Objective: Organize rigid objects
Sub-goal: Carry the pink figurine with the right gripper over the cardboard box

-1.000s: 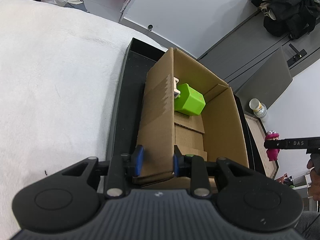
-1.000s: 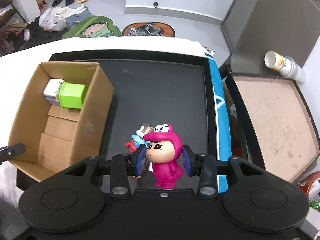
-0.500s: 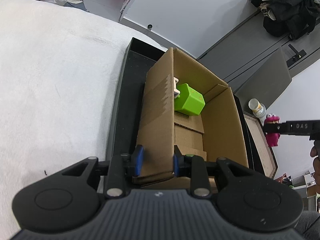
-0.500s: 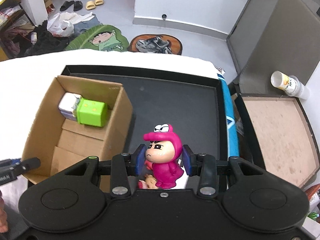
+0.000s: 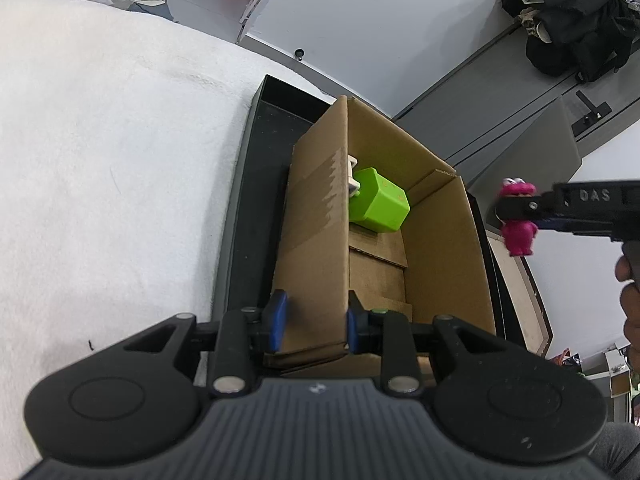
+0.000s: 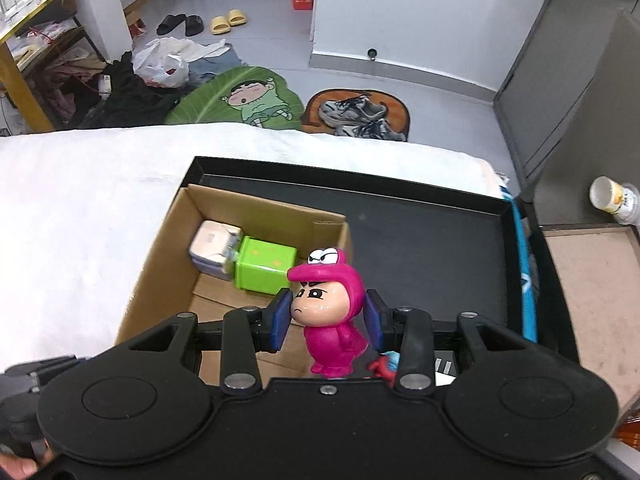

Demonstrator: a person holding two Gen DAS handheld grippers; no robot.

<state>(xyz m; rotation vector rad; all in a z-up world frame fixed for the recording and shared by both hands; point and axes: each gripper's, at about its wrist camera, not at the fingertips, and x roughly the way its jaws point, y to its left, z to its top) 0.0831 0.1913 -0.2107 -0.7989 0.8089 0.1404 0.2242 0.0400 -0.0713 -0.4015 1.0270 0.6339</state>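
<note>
A pink cartoon figurine [image 6: 330, 312] hangs in the air between the blue pads of my right gripper [image 6: 328, 314], which is shut on its head. It hovers at the right edge of an open cardboard box [image 6: 160, 264]. Inside the box lie a green cube [image 6: 264, 266] and a white pack [image 6: 210, 248]. My left gripper [image 5: 312, 322] is shut on the box's near left wall [image 5: 316, 240]. In the left wrist view the figurine [image 5: 518, 216] and the right gripper [image 5: 520, 210] show to the right of the box, above its rim.
The box stands in a black tray [image 6: 432, 240] on a white cloth [image 5: 100, 160]. Small toys [image 6: 384, 364] lie on the tray behind the right gripper. A wooden tray [image 6: 592, 292] and a paper cup [image 6: 612, 198] sit at the right.
The right gripper has carried the pink figurine left toward the box, from over the tray's toys to the box's right edge. The left gripper and box have stayed still.
</note>
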